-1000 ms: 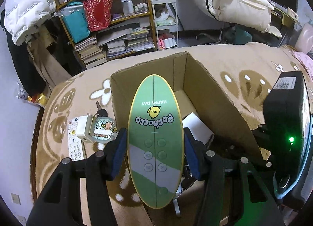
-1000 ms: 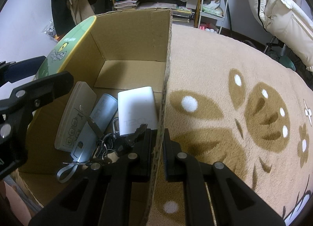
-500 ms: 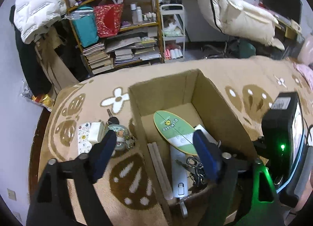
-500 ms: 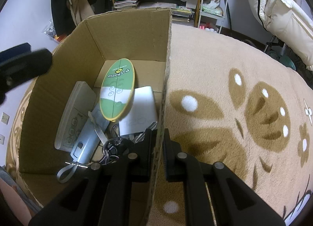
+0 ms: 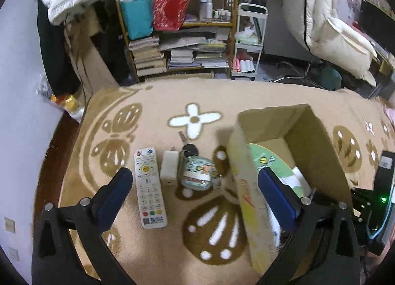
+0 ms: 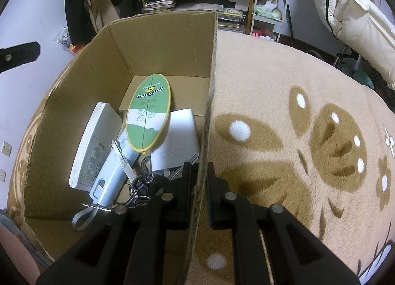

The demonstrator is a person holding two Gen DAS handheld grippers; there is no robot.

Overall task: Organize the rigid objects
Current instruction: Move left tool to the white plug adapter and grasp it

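Note:
A cardboard box [image 6: 158, 45] [image 5: 318, 136] stands on the tan rug. Inside lie a green oval Pochacco case [image 6: 148, 117] [image 5: 267, 161], a white remote [image 6: 95, 146], a pale blue device [image 6: 111, 178], a white block [image 6: 179, 141] and keys [image 6: 142, 186]. My right gripper [image 6: 201, 173] is shut on the box's right wall. My left gripper [image 5: 195, 188] is open and holds nothing, above the rug left of the box. Below it lie a white remote [image 5: 149, 186], a white charger [image 5: 169, 166], a round tin [image 5: 197, 172] and a black key [image 5: 188, 148].
A crowded bookshelf [image 5: 182, 30] and a white trolley [image 5: 249, 43] stand beyond the rug's far edge. A cream padded chair [image 5: 328, 30] is at the back right. The rug's left edge [image 5: 56, 141] meets a dark wooden floor.
My left gripper let go of the green oval case, which now lies inside the box. It then swung left over the loose items on the rug. The right gripper kept still.

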